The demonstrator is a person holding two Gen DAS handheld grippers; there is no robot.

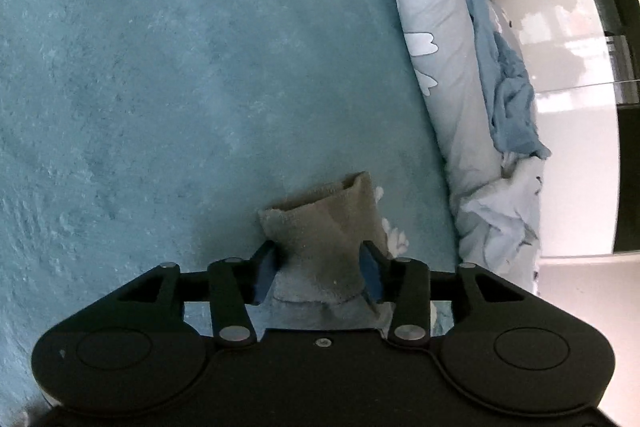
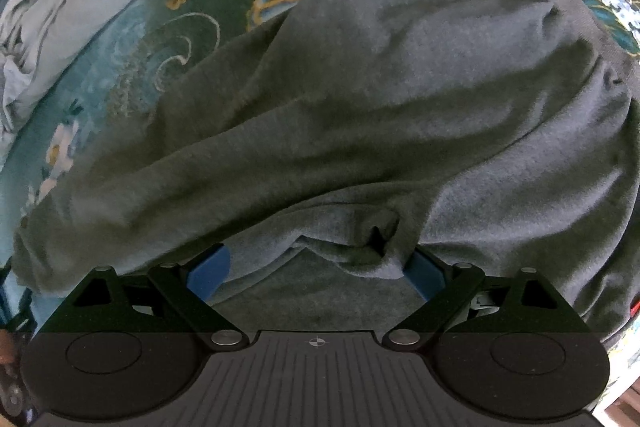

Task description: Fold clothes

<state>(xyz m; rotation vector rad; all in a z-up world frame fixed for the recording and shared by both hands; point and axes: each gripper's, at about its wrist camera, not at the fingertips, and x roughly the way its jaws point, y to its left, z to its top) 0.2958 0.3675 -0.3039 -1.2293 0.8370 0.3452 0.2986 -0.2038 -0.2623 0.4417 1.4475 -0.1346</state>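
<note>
Folding barely started imo: grey sweater (image 2: pixel 360 99) sprawls rumpled over floral bedspread (image 2: pixel 160 27), filling centre to 3 o'clock. Right gripper (image 2: pixel 316 267) wide open over fold. Left gripper (image 1: pixel 316 267) pinches grey cuff (image 1: pixel 320 223) at 6 o'clock.

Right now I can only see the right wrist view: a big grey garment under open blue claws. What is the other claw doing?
Observer: The left gripper is closed on a tube-like end of grey cloth, perhaps a sleeve.
Operator: What lies beneath it?
Observer: A fuzzy teal blanket, spread wide in front of the gripper.
Operator: Any other laundry over there?
Observer: A pale grey roll with white cloud prints lies along the blanket's right side.
</note>
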